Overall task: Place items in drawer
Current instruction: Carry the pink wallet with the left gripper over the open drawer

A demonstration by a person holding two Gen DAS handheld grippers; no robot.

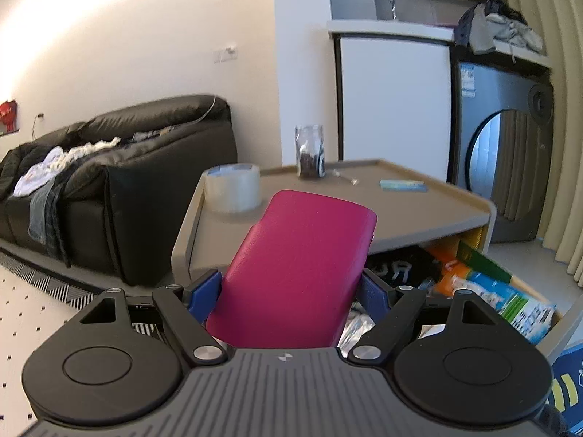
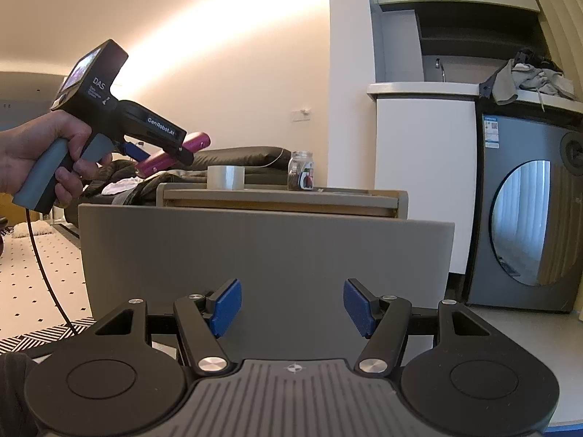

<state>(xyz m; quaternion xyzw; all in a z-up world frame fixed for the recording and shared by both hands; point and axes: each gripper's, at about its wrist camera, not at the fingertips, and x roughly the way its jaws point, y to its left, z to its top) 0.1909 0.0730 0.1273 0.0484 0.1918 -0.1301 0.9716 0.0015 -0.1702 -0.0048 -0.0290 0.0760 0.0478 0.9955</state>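
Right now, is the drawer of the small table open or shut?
Open. The drawer is pulled out from under the table top, and colourful packets inside show from above. The left gripper holds a pink case near it.

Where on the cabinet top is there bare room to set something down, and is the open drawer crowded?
The cabinet top is bare along its near edge, right of the tape roll and in front of the jar and blue packet. The drawer looks crowded with packets; little bare floor shows.
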